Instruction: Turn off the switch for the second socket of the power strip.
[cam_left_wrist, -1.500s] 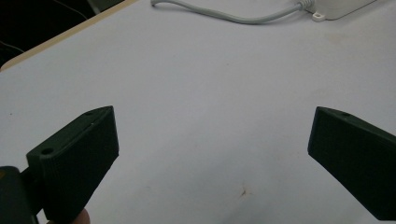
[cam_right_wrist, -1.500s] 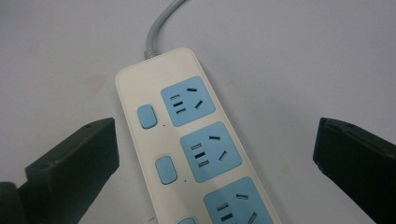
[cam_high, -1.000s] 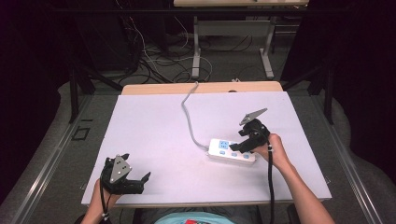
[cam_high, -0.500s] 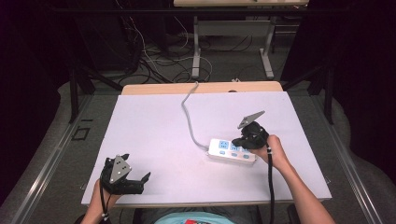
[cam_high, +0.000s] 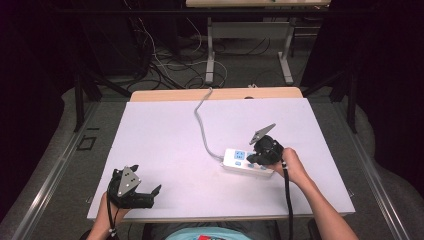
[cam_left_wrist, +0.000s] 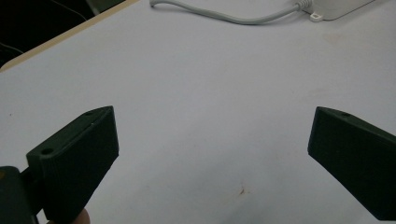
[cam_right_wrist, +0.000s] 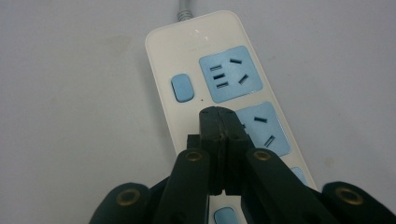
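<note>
This is looking like a lab or a recording room. Black curtains (cam_high: 30, 100) are hanging around the counter (cam_high: 165, 135), loose cables (cam_high: 165, 60) are lying on the grey floor (cam_high: 240, 70) behind its far edge, and another metal-legged table (cam_high: 250, 30) is standing there.

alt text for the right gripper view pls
The right gripper, jaws shut with nothing between them, points down at a white power strip with blue sockets and a blue switch, lying on a pale table.
</note>
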